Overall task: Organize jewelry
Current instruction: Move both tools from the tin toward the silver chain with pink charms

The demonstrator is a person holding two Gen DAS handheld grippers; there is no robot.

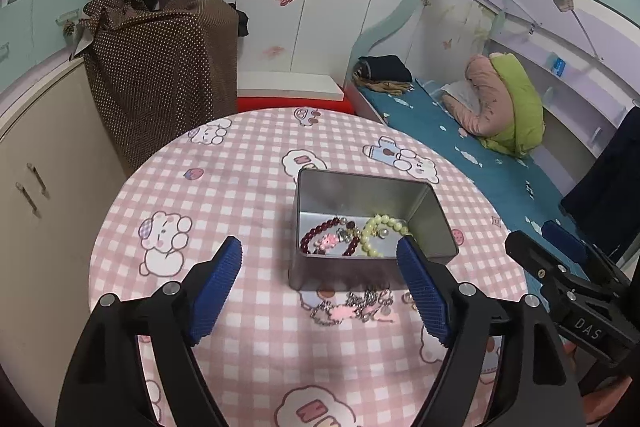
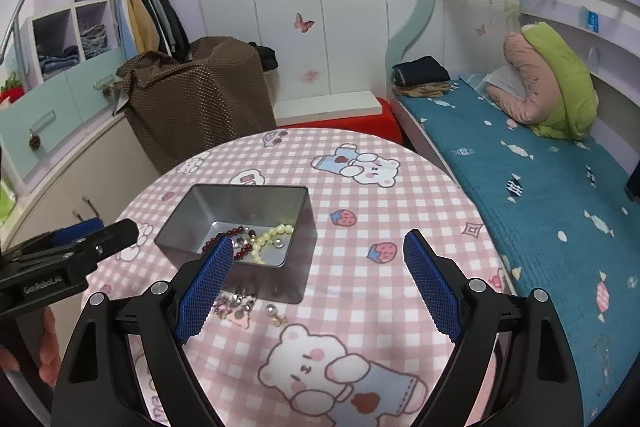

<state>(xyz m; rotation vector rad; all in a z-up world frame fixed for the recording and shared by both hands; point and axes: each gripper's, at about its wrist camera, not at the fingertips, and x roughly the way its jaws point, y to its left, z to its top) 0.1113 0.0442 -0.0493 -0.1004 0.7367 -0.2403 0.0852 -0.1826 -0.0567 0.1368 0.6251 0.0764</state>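
Observation:
An open metal tin (image 1: 434, 223) (image 2: 200, 203) stands on the round pink-checked table (image 1: 240, 195) (image 2: 400, 195). In it lie a dark red bead bracelet (image 1: 320, 229) (image 2: 243, 253), a pale yellow bead bracelet (image 1: 374, 227) (image 2: 267, 237) and small charms. A silver chain with a pink charm (image 1: 348, 309) (image 2: 234, 305) lies on the cloth in front of the tin, with a small earring (image 2: 274, 311) beside it. My left gripper (image 1: 322, 287) is open and empty above the chain. My right gripper (image 2: 318, 279) is open and empty, right of the tin.
A bed with a teal cover (image 2: 540, 187) runs along the right of the table. A brown dotted covered object (image 1: 160, 67) and a cabinet (image 1: 40, 167) stand at the left. White wardrobe doors (image 2: 320, 7) are behind.

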